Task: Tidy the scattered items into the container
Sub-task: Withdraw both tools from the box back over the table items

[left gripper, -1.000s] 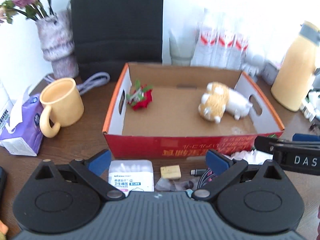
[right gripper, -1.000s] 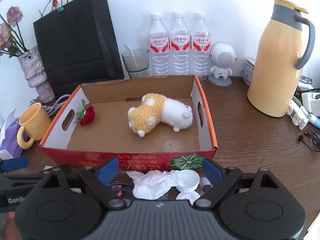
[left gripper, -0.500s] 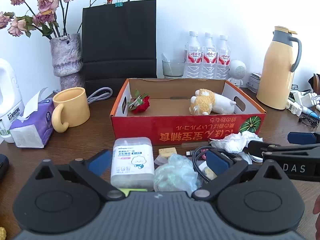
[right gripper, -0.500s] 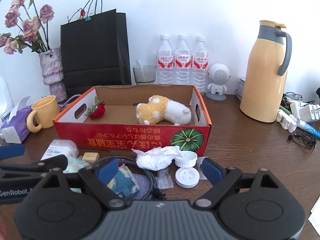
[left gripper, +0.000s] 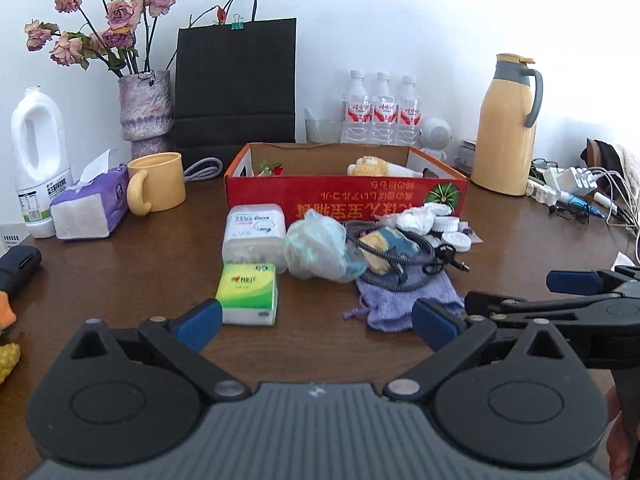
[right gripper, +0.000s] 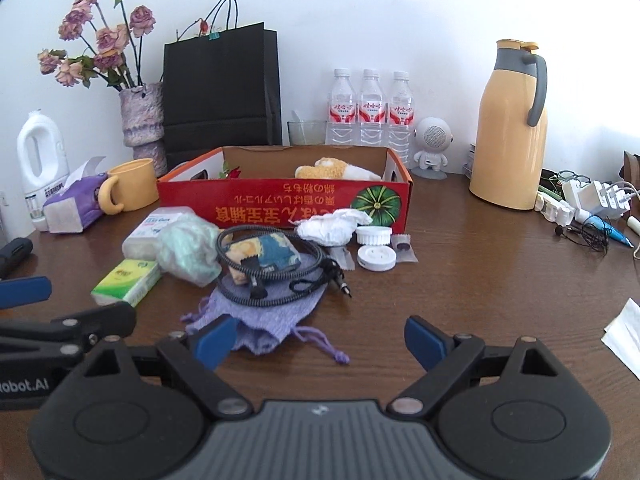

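both grippers were held low over the near edge of the table (left gripper: 120, 280), level and aimed toward the back wall. the left gripper (left gripper: 318, 324) was seen with its blue pads spread wide and nothing between them; the right gripper (right gripper: 320, 342) was likewise spread apart and empty, hovering just beside the left one.

the red cardboard box (right gripper: 280, 204) was set in the middle of the table, and a plush toy (right gripper: 336, 170) and a red rose (right gripper: 232, 172) were seen lying inside it. the scattered items were heaped on the table directly in front of the box: a purple drawstring pouch (right gripper: 272, 312), a crumpled pale green plastic bag (left gripper: 316, 248), a cotton swab box (left gripper: 254, 230), a coiled black cable (right gripper: 264, 268), a green tissue pack (left gripper: 248, 292), a wad of white tissue (right gripper: 332, 226) and two white caps (right gripper: 376, 258).

a slip of white paper (right gripper: 624, 332) at the far right was shown only in the right wrist view, and a yellow object (left gripper: 8, 360) at the left edge only in the left wrist view.

around the box were seen a black paper bag (left gripper: 236, 84), a yellow thermos jug (right gripper: 512, 128), a vase of dried roses (left gripper: 146, 108), a white jug (left gripper: 38, 160), three water bottles (right gripper: 370, 112), a purple tissue pack (left gripper: 90, 208) and a yellow mug (left gripper: 158, 188).
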